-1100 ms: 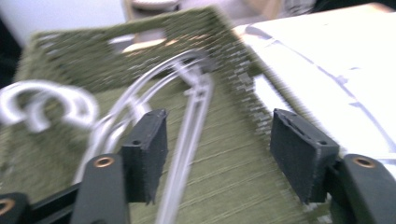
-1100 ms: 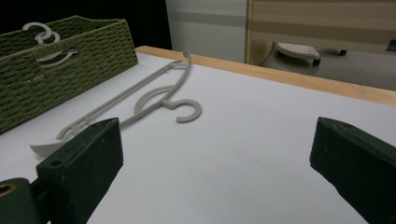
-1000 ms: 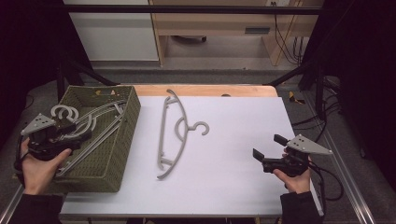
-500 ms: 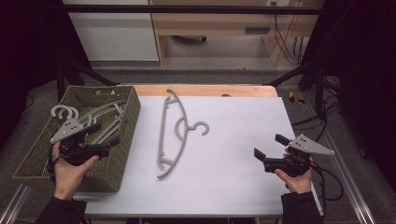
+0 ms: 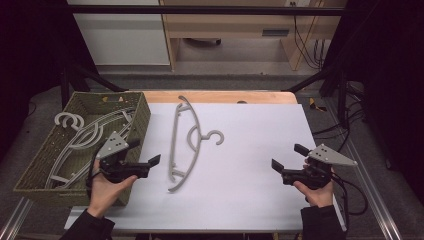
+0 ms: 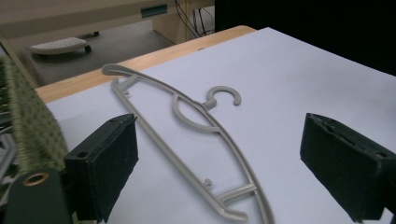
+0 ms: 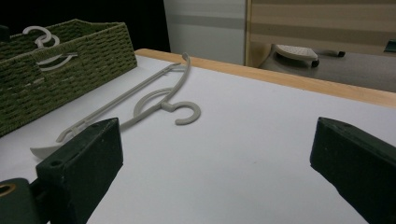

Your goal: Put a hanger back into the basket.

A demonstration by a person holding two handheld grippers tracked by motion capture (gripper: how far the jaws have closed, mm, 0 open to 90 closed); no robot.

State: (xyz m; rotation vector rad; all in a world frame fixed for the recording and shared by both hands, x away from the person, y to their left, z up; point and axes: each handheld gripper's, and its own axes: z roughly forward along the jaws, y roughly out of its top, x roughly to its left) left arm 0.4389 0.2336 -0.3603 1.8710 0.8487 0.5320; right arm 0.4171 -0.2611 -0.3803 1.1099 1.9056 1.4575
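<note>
Since the earlier frames the left gripper (image 5: pixel 145 153) has come out of the basket (image 5: pixel 131 102) and across its near right corner toward the hanger (image 5: pixel 181 145) on the counter (image 5: pixel 260 130), and its jaws have just been opening, with nothing between them. It now sits low over the white surface just left of the hanger's lower end, jaws wide apart and pointing right toward it, apart from it. In the left gripper view the hanger lies flat ahead between the two black jaws, its hook (image 6: pixel 224 95) curling away toward the far side and its near end at the bottom of the frame. The right gripper (image 5: pixel 290 162) has kept its place near the counter's right edge, well apart from the hanger, jaws spread wide and empty, pointing left. In the right gripper view the hanger lies farther off, its hook turned toward the camera, with the basket beyond it at the left. The basket stands at the counter's left end and holds more grey hangers (image 5: pixel 82 137), two hooks resting over its far left rim. The hanger on the counter lies lengthwise away from the person, its curved bar toward the basket and its hook toward the right.
</note>
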